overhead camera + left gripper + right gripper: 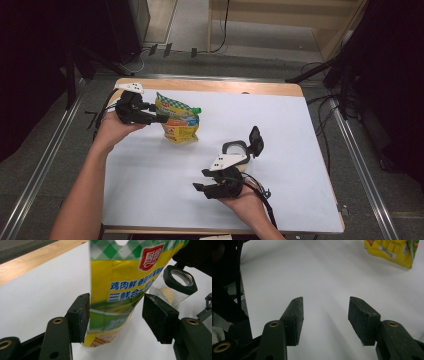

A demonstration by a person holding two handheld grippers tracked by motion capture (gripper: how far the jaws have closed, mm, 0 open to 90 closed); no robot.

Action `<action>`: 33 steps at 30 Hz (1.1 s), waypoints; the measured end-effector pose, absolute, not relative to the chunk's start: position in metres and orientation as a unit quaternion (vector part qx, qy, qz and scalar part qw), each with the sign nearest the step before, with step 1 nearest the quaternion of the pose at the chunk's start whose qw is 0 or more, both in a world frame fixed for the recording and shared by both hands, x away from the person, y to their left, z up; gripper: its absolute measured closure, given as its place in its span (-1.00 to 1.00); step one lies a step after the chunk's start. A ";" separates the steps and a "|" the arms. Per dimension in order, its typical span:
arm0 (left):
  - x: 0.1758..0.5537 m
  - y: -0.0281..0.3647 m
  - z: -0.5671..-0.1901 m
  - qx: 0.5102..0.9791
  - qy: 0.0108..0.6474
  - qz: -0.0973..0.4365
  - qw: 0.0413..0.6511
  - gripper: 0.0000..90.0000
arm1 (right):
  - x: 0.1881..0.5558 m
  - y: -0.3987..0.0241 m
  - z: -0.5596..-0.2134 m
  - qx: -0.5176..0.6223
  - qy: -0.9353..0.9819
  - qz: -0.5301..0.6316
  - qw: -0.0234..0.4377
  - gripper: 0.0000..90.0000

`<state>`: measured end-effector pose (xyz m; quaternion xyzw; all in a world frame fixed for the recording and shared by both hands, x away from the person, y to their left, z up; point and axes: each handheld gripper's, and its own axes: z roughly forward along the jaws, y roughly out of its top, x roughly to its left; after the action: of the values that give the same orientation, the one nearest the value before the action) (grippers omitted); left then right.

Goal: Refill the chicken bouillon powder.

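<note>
A yellow and green pouch (pixel 179 121) with Chinese print stands on the white table sheet (pixel 285 125). My left gripper (pixel 161 119) reaches it from the left. In the left gripper view the pouch (pixel 117 290) hangs between the jaws of the left gripper (pixel 116 307): the left pad touches it and the right pad stands apart. A clear jar (pixel 235 148) with an open black flip lid lies near my right gripper (pixel 200 180). Pale powder shows inside the jar (pixel 175 287). The right gripper (pixel 325 307) is open over bare sheet, with the pouch (pixel 394 250) far ahead.
The table's wooden rim (pixel 210 86) shows along the far edge, and again as a wooden strip (pixel 37 260) in the left gripper view. Cables and dark equipment legs lie on the floor (pixel 330 75) around the table. Metal rails run along both sides.
</note>
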<state>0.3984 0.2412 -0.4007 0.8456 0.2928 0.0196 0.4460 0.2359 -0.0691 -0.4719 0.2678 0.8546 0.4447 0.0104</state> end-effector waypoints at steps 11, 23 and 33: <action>0.407 0.234 -0.409 0.846 0.284 0.010 0.452 -0.05 | 0.250 -0.056 -0.470 0.269 0.849 0.455 0.016 0.05; 0.400 0.225 -0.409 0.849 0.275 -0.001 0.452 0.39 | 0.244 -0.056 -0.473 0.267 0.849 0.456 0.016 0.06; 0.387 0.222 -0.407 0.846 0.270 0.017 0.459 0.89 | 0.246 -0.063 -0.479 0.279 0.840 0.464 0.022 0.05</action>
<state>0.3872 0.2220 -0.4065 0.8464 0.2697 0.0175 0.4589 0.2458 -0.0626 -0.4785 0.2794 0.8404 0.4638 0.0219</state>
